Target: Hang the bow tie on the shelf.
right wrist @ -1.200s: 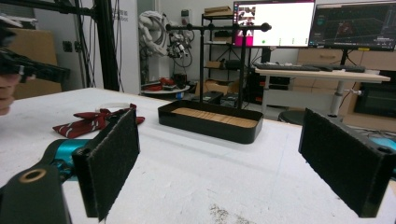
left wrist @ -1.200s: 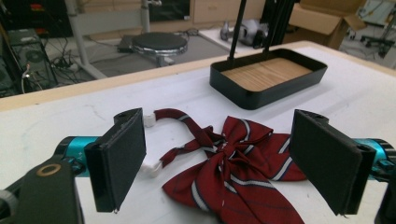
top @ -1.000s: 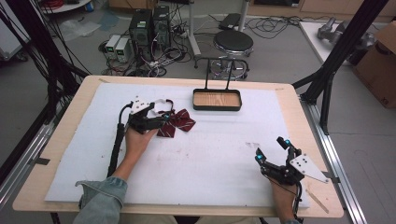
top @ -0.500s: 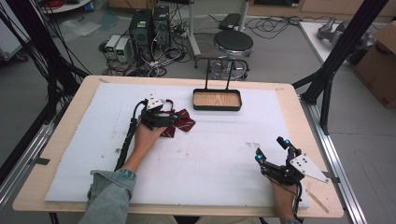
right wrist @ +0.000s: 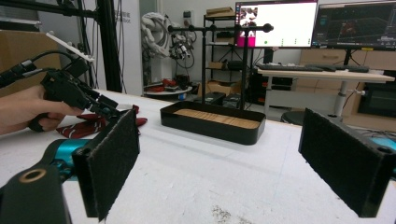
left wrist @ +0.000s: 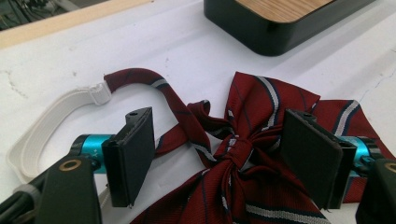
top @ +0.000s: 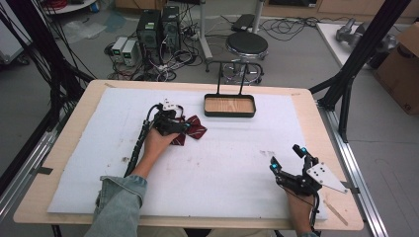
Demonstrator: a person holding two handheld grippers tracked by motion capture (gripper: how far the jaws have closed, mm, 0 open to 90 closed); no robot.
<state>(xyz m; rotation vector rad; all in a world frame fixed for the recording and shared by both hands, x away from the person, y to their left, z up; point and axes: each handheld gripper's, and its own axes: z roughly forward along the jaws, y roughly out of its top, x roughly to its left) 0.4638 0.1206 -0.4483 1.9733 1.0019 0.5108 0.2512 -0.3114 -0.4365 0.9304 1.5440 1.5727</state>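
The left gripper (left wrist: pixel 219 158) hangs over the red bow tie (left wrist: pixel 243 154), its knot between jaws just closing yet apart. The tie lies near the table's (top: pixel 59 202) far edge, beside the black tray (top: pixel 230 105). The right gripper (top: pixel 288 159), spread wide, rests near the near right corner.

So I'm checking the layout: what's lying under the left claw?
A striped red bow tie lies on the white mat, its knot between the open left claw. Its near edge is hidden.

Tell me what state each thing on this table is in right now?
Bow tie: lying flat on the white mat, knot between the left tongs, not yet pinched.
Left tongs: open, just been closing.
Right tongs: open, holding nothing.
Tray: empty, upright.
White strap: attached to the tie, curled loose.
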